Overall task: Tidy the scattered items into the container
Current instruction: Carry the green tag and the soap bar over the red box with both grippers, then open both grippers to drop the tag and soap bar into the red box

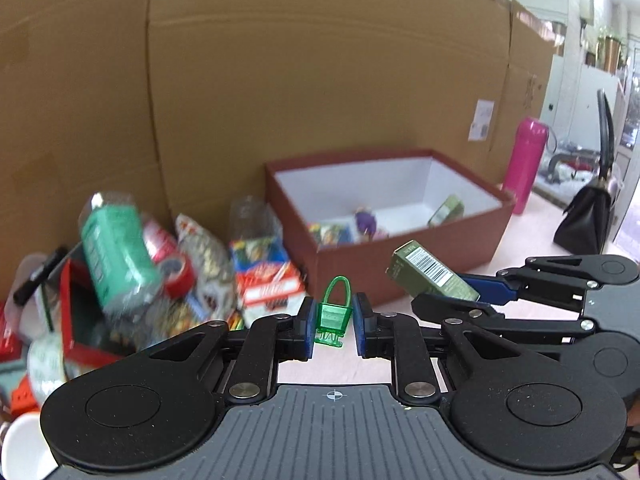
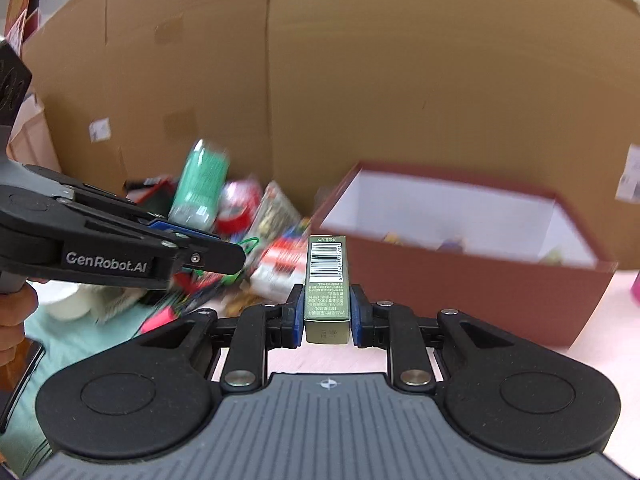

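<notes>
- Left tongs (image 1: 333, 322) clamped on green clip (image 1: 333, 312), above desk (image 1: 516, 236).
- Right tongs (image 2: 325, 314) gripping olive carton (image 2: 326, 280), near red box (image 1: 404, 248).
- Clutter pile (image 1: 132, 272) left of box; cardboard wall (image 1: 320, 60) behind; pink bottle (image 1: 524, 164), black handbag (image 1: 588, 216) beyond.

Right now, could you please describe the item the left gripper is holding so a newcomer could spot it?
Start at the dark red box against the cardboard wall. In front of it, the left gripper holds a green translucent clip between blue-padded fingers; unlike the neighbouring barcoded olive carton, it is tiny and see-through.
</notes>
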The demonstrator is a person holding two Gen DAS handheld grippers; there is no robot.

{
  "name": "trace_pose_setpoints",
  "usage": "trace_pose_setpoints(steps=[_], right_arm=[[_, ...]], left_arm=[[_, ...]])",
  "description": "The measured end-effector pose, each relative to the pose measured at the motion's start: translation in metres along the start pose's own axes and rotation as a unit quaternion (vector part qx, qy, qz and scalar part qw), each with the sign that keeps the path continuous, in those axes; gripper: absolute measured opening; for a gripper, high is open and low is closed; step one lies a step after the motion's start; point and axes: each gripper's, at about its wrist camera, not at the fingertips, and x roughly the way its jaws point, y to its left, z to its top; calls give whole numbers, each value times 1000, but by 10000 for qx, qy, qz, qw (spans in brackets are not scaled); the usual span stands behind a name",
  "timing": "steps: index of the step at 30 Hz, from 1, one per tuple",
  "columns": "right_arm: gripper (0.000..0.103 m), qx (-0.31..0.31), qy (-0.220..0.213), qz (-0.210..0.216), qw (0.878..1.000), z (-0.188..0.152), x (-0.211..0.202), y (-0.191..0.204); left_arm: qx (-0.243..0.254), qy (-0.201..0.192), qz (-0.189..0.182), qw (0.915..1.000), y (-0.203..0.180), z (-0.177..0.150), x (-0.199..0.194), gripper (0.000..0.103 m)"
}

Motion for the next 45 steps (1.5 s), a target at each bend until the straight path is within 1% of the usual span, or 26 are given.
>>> trace_pose_setpoints(steps=[3,7,10,13,17,23,26,30,33,34,35,36,37,38,39,40,42,43,44,45], right_arm=[[25,-103,-156,-130,9997,20,0,-14],[25,-133,-233,-366,9990,46,7,-39],[25,-109,-118,-581,9982,59,23,-62],[25,-90,140,-790,9967,66,47,-87],[25,-80,568,-1066,9926,60,81,-117],[25,-1,1015,-1207,9875,57,121,-160],[26,-173,1187,-1217,9853,62,138,-168],[26,-393,1360,-1239,9821,67,156,-175],[26,-479,1483,-1264,9797,65,165,-180],[26,-506,1512,-1268,9790,60,164,-179],[26,-521,1538,-1258,9787,60,167,-180],[26,-528,1560,-1253,9783,59,169,-180],[26,-537,1578,-1252,9780,59,172,-181],[26,-548,1590,-1254,9777,59,174,-181],[32,-557,1582,-1269,9776,58,175,-181],[40,-549,1550,-1289,9779,57,175,-181],[66,-510,1436,-1322,9794,58,171,-179],[71,-516,1372,-1299,9806,59,168,-178],[75,-511,1322,-1281,9816,59,165,-177],[82,-495,1282,-1264,9824,60,162,-175]], left_arm=[[-39,-115,-134,9998,-6,27,9,15],[-198,-31,-359,9992,-13,61,33,15],[-282,138,-514,9982,-19,79,59,15],[-311,310,-617,9971,-30,91,89,16],[-439,632,-877,9932,-42,100,134,16],[-639,1149,-934,9869,-55,106,196,16],[-704,1280,-955,9847,-60,110,217,16],[-605,1356,-894,9849,-67,114,235,16],[-613,1398,-840,9847,-66,116,244,17],[-622,1410,-828,9846,-65,116,247,20],[-621,1409,-827,9846,-64,117,249,28],[-609,1400,-817,9849,-64,117,250,38],[-588,1369,-773,9858,-64,118,250,46],[-570,1332,-740,9867,-64,118,249,52],[-586,1269,-712,9876,-62,119,247,71],[-643,1213,-705,9880,-60,119,245,84],[-739,1057,-625,9897,-55,119,239,90],[-772,1025,-673,9894,-52,119,236,94],[-830,998,-704,9890,-49,119,234,95],[-886,976,-734,9886,-46,119,232,97]])
